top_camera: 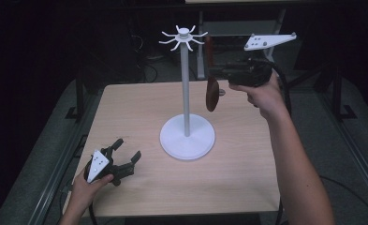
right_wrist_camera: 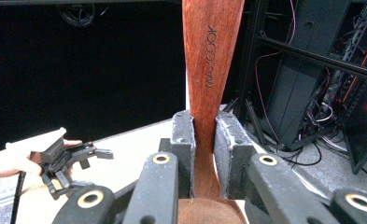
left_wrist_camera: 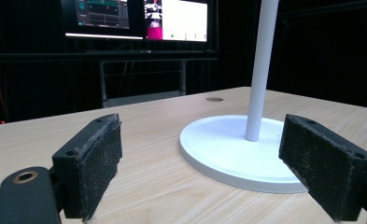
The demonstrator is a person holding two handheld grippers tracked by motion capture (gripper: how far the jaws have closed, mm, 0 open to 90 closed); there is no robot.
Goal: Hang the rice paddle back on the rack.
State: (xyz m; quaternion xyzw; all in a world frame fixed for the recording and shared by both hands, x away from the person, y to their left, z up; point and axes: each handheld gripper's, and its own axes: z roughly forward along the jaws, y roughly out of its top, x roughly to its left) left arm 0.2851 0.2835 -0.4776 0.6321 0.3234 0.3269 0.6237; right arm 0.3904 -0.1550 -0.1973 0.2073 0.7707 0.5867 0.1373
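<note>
Closest to me, my left claw (top_camera: 127,160) rests low at the near left corner of the bench (top_camera: 247,183), jaws spread wide with nothing between them. Up at the far right, my right claw (right_wrist_camera: 203,140) is clenched on the handle of a wooden spoon (right_wrist_camera: 211,56), held in the air just right of the white stand's (top_camera: 187,84) pole, bowl end hanging down.

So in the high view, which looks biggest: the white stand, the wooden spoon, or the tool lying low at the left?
1. White stand, biggest by far, from its base to its hooked top.
2 and 3. Left tool and wooden spoon look similar; the spoon is partly hidden and edge-on, so I won't rank them.
</note>
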